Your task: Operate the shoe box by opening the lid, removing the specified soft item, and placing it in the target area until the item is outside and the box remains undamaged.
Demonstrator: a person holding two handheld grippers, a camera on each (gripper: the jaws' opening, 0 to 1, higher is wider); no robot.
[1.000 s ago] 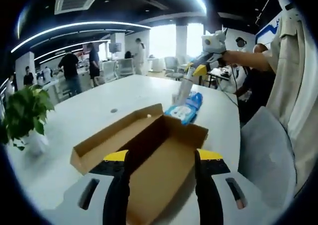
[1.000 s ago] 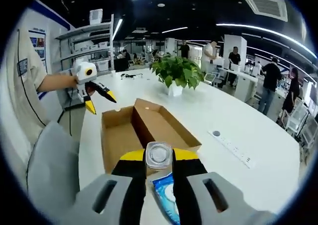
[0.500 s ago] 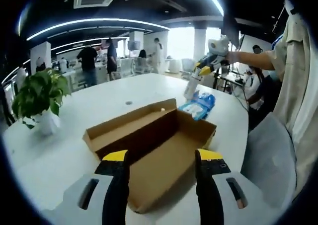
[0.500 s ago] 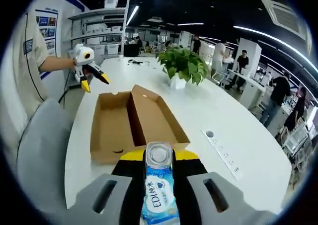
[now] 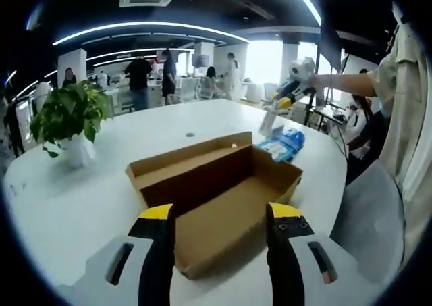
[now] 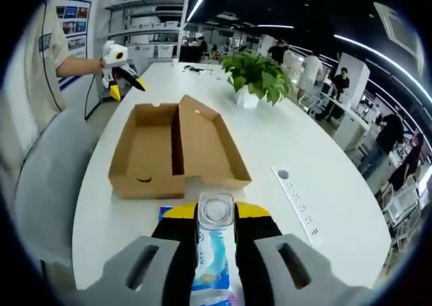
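A: Status of the shoe box (image 5: 219, 194)?
B: Open on the white table (image 5: 88, 205). Lid (image 6: 206, 147) folded flat beside the tray, interior brown and bare. Same box seen in the right gripper view (image 6: 145, 154), near the table edge.

A: Location of the soft item?
B: Outside the box. Blue-and-white wet wipes pack (image 6: 210, 269) clamped between the jaws of the right gripper (image 6: 214, 218), clear round cap facing the camera. In the left gripper view, the pack (image 5: 283, 144) hanging from that gripper (image 5: 282, 103) beyond the far end of the box.

A: Left gripper?
B: Left gripper (image 5: 219, 215) released, jaws spread wide, nothing between them, hovering over the near end of the box.

A: Other items?
B: Potted plant (image 5: 67, 120) on the table; power strip (image 6: 297, 201) beside the box.
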